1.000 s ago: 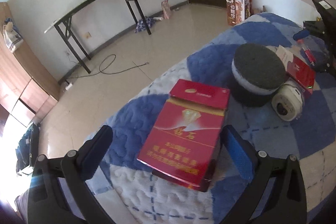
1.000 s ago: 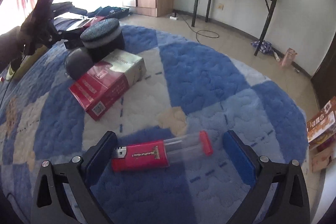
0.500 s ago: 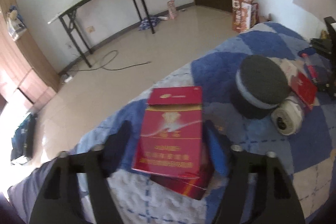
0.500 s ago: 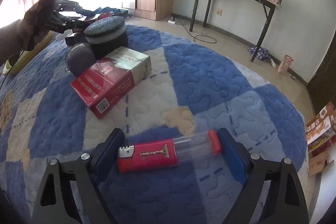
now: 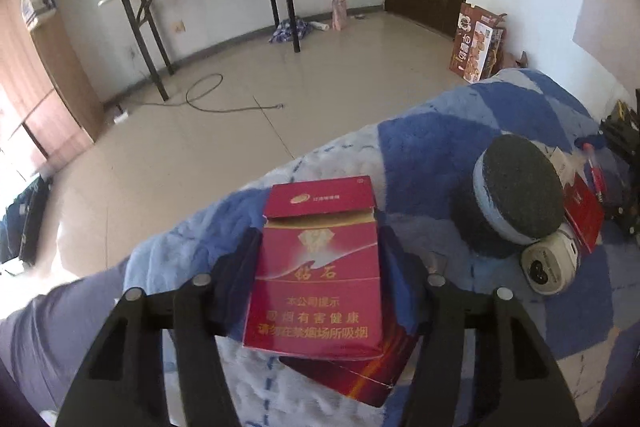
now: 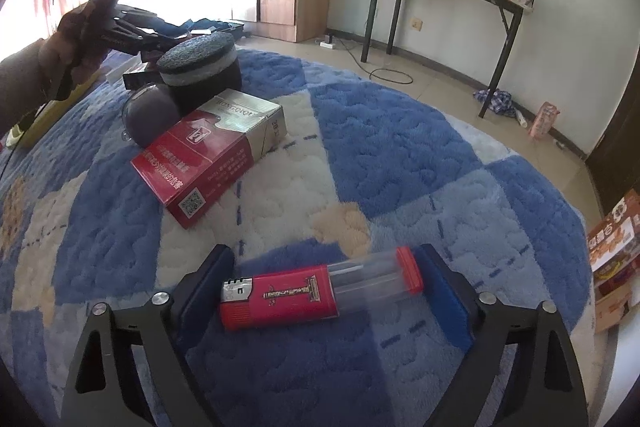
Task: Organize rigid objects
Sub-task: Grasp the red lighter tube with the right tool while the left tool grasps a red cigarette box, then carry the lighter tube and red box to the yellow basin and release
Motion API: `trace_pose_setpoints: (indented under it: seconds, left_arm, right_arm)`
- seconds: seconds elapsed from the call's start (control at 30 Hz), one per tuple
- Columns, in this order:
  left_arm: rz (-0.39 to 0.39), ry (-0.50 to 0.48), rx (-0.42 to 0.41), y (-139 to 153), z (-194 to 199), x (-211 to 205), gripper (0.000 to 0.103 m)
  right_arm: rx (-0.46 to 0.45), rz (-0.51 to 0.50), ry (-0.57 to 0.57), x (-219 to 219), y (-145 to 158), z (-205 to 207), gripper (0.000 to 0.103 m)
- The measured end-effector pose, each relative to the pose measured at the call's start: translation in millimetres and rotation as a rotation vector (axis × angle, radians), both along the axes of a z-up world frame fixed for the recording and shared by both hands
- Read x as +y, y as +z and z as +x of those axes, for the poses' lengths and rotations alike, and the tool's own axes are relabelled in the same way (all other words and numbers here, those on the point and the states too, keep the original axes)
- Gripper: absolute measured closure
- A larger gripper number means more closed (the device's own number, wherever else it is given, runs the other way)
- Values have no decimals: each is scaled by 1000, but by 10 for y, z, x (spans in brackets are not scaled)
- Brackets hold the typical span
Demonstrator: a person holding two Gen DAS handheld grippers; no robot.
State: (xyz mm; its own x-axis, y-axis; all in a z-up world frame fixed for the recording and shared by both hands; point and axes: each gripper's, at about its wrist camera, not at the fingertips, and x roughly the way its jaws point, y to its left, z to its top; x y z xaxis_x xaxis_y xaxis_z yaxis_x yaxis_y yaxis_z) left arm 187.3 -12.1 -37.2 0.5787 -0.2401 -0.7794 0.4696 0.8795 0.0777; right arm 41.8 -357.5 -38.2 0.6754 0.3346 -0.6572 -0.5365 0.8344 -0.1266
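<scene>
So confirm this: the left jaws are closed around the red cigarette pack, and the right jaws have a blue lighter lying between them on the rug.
One thing is wrong: the lighter is red, not blue, with a clear tube end, as the right wrist view shows. It does lie between the right jaws on the rug. The left jaws have just been closing around the red cigarette pack.

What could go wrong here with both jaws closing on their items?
1. The left gripper has been closing on the red pack, whose lid flap is ajar; squeezing may crush it or spring it wider.
2. That pack sits on a second pack at the blanket's edge; lifting may nudge the lower one toward the floor.
3. The right gripper, also closing, takes the lighter end to end; it might pivot out.
</scene>
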Motion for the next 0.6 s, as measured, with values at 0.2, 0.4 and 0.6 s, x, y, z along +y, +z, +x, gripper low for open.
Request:
trace_pose_setpoints:
  seconds: [0.2, 0.4, 0.6]
  left_arm:
    - [-13, 28, -9, 16, -62, -11, 43]
    - [-4, 46, -40, 73, -97, 35, 19]
    - [-47, 112, 20, 50, 41, 169, 4]
  right_arm:
    - [-7, -11, 4, 20, 1, -6, 16]
    - [-4, -11, 5, 8, 1, 4, 16]
    - [-1, -9, 5, 4, 0, 11, 15]
